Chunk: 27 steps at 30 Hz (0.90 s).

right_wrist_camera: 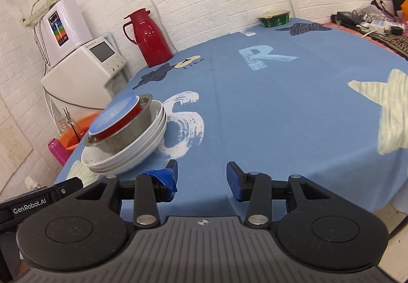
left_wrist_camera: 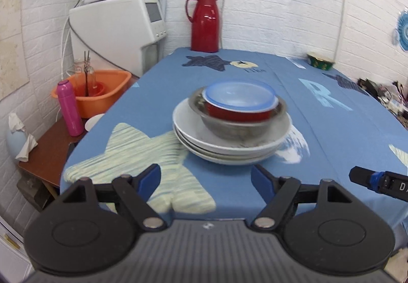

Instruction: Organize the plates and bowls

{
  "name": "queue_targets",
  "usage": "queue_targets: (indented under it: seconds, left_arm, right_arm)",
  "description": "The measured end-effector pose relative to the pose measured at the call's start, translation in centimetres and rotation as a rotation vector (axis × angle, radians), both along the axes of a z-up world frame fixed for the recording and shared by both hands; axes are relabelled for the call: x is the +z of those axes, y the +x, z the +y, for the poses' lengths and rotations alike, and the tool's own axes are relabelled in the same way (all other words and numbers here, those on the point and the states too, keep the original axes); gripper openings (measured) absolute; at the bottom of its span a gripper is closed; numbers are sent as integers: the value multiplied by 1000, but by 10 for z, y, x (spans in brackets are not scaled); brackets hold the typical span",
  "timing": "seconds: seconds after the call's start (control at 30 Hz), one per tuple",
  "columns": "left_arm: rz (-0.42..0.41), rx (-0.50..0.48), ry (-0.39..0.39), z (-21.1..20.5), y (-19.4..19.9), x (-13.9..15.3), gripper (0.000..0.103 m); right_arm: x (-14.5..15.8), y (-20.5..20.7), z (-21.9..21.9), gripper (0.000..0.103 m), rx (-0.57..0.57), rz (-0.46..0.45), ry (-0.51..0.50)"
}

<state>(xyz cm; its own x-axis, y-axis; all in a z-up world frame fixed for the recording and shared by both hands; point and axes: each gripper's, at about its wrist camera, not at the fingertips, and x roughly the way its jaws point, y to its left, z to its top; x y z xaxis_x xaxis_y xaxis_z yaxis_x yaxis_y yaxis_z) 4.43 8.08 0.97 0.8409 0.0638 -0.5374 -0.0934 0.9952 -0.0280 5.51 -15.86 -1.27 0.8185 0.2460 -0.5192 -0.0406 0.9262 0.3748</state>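
- While both grippers are hovering at the table's [left_wrist_camera: 331,115] near edge, the left gripper [left_wrist_camera: 206,176] is gaping empty, facing the stacked plates and bowls [left_wrist_camera: 230,125].
- The right gripper [right_wrist_camera: 202,173] is spreading empty too; only its view is showing the bare right side.

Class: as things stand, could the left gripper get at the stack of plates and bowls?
Probably yes: the left gripper is open, facing the stack, with only bare tablecloth between them.
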Motion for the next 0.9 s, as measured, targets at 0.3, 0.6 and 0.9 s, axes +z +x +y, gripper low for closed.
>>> queue_targets:
  seconds: [0.3, 0.6, 0.9]
  left_arm:
    - [-86, -98, 65, -39, -50, 3, 103]
    - [-79, -124, 88, -50, -57, 5, 103]
    - [-102, -121, 64, -48, -61, -1, 103]
  right_arm:
    - [-11, -54, -12, 27, -28, -28, 4]
    - [-7, -57, -11, 28, -42, -70, -16]
    - [-13, -60, -2, 28, -1, -53, -13]
